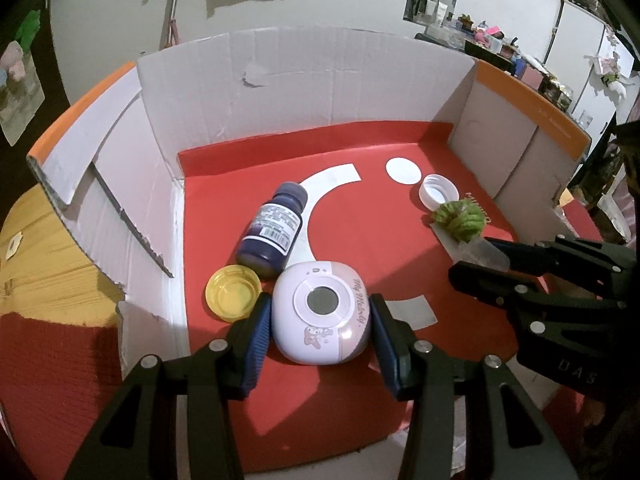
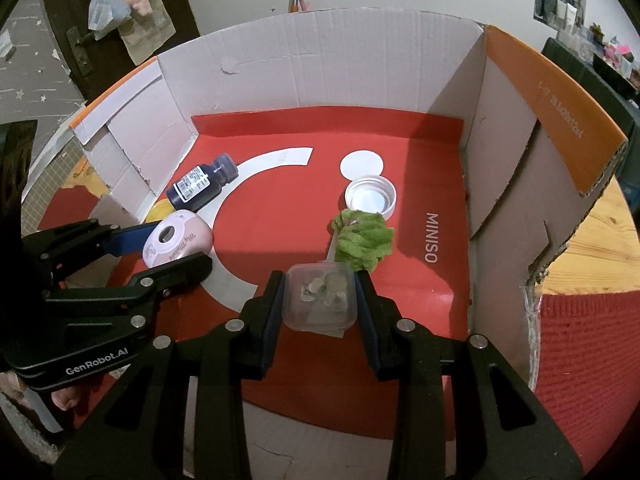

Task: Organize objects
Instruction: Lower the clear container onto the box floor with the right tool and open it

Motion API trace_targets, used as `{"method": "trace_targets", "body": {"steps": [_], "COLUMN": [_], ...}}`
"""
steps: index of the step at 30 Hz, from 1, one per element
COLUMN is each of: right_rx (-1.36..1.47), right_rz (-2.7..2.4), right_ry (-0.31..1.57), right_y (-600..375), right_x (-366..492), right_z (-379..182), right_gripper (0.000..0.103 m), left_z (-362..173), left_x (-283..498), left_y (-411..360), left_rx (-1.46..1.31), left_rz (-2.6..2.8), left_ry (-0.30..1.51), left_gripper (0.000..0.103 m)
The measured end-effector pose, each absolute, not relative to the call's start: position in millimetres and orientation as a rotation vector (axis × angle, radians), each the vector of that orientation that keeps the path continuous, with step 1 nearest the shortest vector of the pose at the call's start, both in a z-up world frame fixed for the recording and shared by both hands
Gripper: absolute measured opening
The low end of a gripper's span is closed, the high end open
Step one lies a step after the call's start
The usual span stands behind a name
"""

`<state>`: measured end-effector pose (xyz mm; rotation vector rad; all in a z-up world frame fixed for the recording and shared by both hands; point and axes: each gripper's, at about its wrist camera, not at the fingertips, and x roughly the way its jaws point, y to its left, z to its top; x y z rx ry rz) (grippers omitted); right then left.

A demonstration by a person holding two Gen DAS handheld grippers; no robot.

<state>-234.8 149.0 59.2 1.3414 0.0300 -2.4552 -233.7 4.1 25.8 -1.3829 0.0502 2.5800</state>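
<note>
The left gripper points steeply down, its blue-padded fingers pressed on either side of a pink case. The right gripper tilts down likewise, its jaws closed on a small clear box. The two grippers sit side by side, near each other but apart. Fingertips of a hand show under the left gripper's body.

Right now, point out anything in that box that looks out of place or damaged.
The dark bottle lies on its side with no cap on its neck; a yellow cap and a white cap sit loose, open side up. The cardboard box has ragged, torn wall edges.
</note>
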Motion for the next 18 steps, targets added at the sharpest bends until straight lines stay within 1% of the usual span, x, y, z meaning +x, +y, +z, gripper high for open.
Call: {"method": "trace_targets", "body": {"steps": [18], "right_rx": [1.343], "right_rz": [-2.451], "right_ry": [0.014], "right_y": [150.4], "right_x": [-235.4], "right_z": [59.0], "right_gripper": [0.034], "left_z": [25.8], "left_x": [-234.0], "left_y": [4.9], "left_rx": [-1.382], "left_rz": [2.582], "left_ry": [0.051], "left_gripper": [0.050]}}
